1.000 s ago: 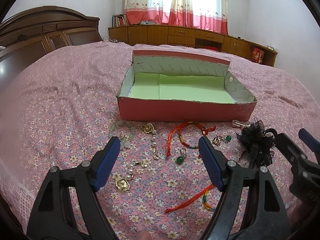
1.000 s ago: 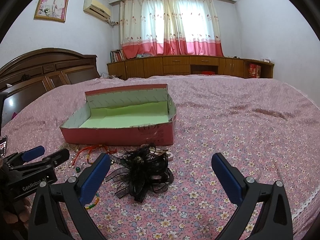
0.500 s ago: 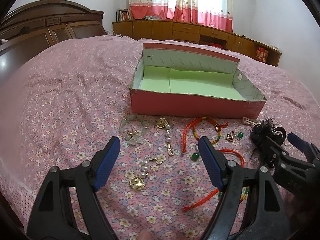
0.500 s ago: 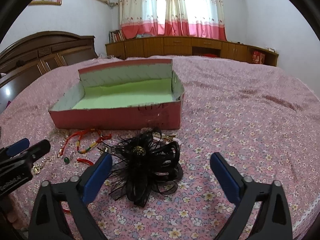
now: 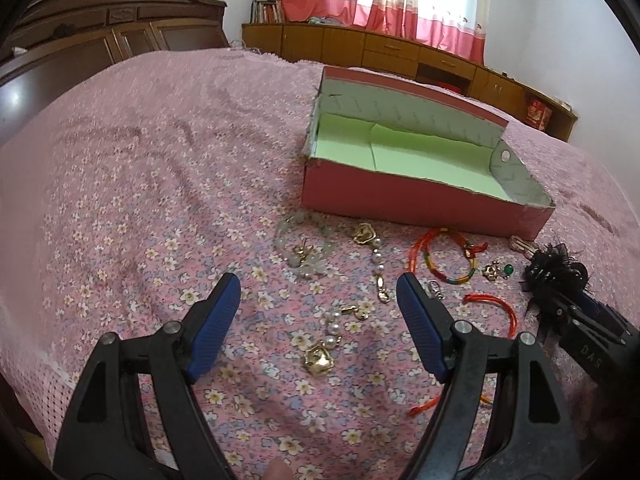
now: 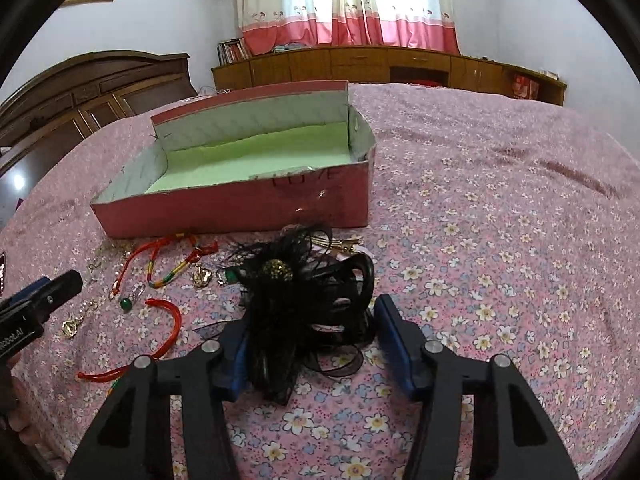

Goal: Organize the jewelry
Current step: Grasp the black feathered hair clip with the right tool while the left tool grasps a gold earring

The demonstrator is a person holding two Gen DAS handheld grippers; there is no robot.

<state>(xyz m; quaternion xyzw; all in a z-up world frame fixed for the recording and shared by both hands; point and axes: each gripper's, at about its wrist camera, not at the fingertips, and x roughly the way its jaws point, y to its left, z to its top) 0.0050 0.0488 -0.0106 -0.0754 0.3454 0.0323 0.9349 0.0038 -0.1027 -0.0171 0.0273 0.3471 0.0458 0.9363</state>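
Observation:
An open pink box (image 5: 404, 205) with a green floor sits on the flowered bedspread; it also shows in the right wrist view (image 6: 240, 210). Jewelry lies before it: a pearl and gold chain (image 5: 332, 336), a pale bead bracelet (image 5: 304, 256), a rainbow cord bracelet (image 5: 448, 260), a red cord (image 5: 496, 306). My left gripper (image 5: 318, 300) is open above the pearl chain. My right gripper (image 6: 312, 340) has its jaws half closed around a black feather hair clip (image 6: 304, 292), its left pad touching the feathers. The clip also shows in the left wrist view (image 5: 554, 276).
A dark wooden headboard (image 5: 100, 36) stands at the left. A low wooden cabinet (image 6: 360, 66) and curtains run along the far wall. The bed edge (image 6: 600, 440) is close at the lower right. Green-stone earrings (image 6: 212, 276) lie near the clip.
My right gripper has moved forward and down over the black hair clip and narrowed its jaws around it. My left gripper has shifted left and lower toward the pearl chain.

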